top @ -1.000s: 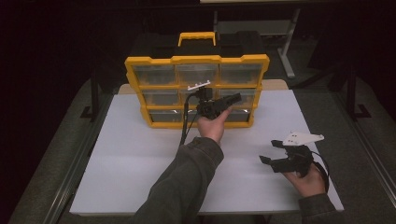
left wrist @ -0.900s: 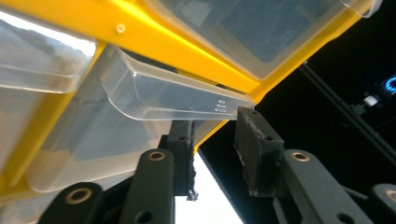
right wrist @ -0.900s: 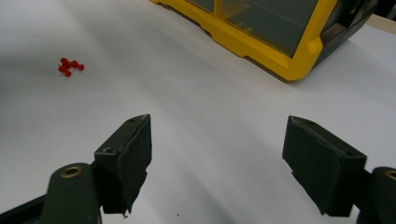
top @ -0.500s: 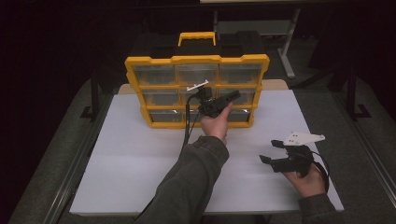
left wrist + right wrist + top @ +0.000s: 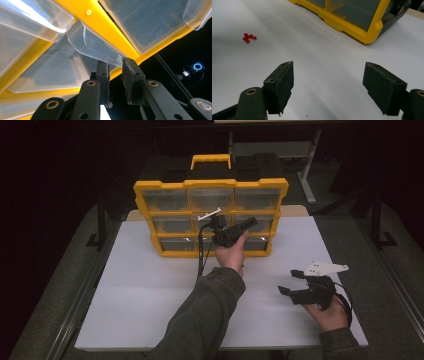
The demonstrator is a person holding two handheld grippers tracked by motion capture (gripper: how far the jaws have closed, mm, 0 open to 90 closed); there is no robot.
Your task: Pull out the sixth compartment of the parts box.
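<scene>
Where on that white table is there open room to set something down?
The white tabletop is bare from its left edge to the left sleeve, and between the yellow drawer organizer and the right gripper. A few red pushpins lie on the white surface. It is crowded at the organizer's front, where the left gripper grips a clear drawer.

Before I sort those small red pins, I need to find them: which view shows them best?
The right gripper view: the red pins lie clustered on the white table, left of the open jaws. The high view leaves them too small to make out.
</scene>
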